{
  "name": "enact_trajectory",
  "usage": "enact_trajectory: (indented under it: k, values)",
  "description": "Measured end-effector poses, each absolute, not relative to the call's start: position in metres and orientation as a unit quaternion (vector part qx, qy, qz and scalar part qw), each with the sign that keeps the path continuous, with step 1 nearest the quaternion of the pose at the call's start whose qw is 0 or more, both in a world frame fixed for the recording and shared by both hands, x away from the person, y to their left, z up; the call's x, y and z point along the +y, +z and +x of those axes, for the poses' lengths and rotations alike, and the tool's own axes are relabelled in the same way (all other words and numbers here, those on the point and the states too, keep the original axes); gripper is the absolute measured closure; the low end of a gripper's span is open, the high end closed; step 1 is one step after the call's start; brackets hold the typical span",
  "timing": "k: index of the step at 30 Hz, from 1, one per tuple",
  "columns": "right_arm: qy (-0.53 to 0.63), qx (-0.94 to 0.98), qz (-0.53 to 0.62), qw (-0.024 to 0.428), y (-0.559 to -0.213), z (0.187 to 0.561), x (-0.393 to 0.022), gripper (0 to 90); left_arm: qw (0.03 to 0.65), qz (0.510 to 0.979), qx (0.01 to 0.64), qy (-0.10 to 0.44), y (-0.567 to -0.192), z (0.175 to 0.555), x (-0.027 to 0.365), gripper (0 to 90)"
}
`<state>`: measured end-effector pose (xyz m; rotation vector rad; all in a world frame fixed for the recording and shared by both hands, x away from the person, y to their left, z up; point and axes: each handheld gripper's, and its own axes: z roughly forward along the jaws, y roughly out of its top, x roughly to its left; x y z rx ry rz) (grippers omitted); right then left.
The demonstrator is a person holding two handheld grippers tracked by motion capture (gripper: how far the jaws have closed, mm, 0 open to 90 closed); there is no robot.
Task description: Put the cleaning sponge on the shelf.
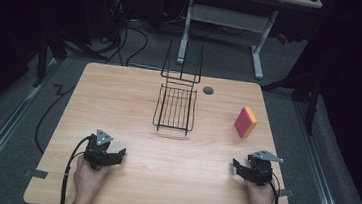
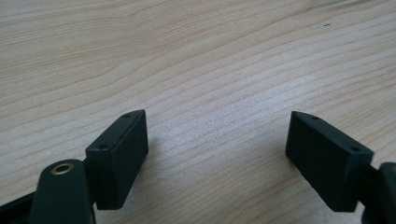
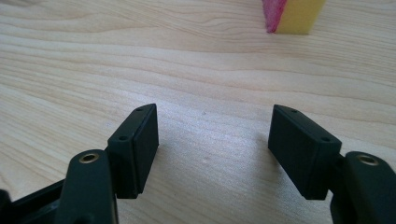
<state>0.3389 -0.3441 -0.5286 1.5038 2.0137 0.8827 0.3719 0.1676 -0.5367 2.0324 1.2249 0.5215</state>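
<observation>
A sponge [image 1: 245, 122] with a pink face and a yellow side stands on the wooden table [image 1: 177, 172] at the right; the right gripper view has its lower edge [image 3: 292, 16] at the top. A black wire rack [image 1: 175, 108] sits at the table's middle, towards the far edge. My left gripper [image 1: 119, 155] rests low over the table near the front left, jaws open over bare wood [image 2: 215, 121]. My right gripper [image 1: 239, 167] rests near the front right, a little in front of the sponge, jaws open with nothing between them [image 3: 215, 114].
A dark round cable hole [image 1: 208, 90] lies in the tabletop right of the rack. Beyond the table stand a white desk frame [image 1: 227, 21] and cables on a grey floor. Cables trail from both grippers over the table's front edge.
</observation>
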Motion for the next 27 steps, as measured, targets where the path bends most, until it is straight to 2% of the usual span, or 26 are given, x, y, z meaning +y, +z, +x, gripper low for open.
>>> enact_trajectory:
  k: [14, 27]
  values:
    - [0.351, 0.718, 0.550, 0.243, -0.518, 0.330, -0.349, 34.7, 0.348, 0.784, 0.472, 0.201, -0.537, 0.372, 0.168, 21.6]
    - [0.381, 0.710, 0.535, 0.254, -0.493, 0.329, -0.350, 35.0, 0.348, 0.784, 0.472, 0.201, -0.537, 0.372, 0.168, 21.6]
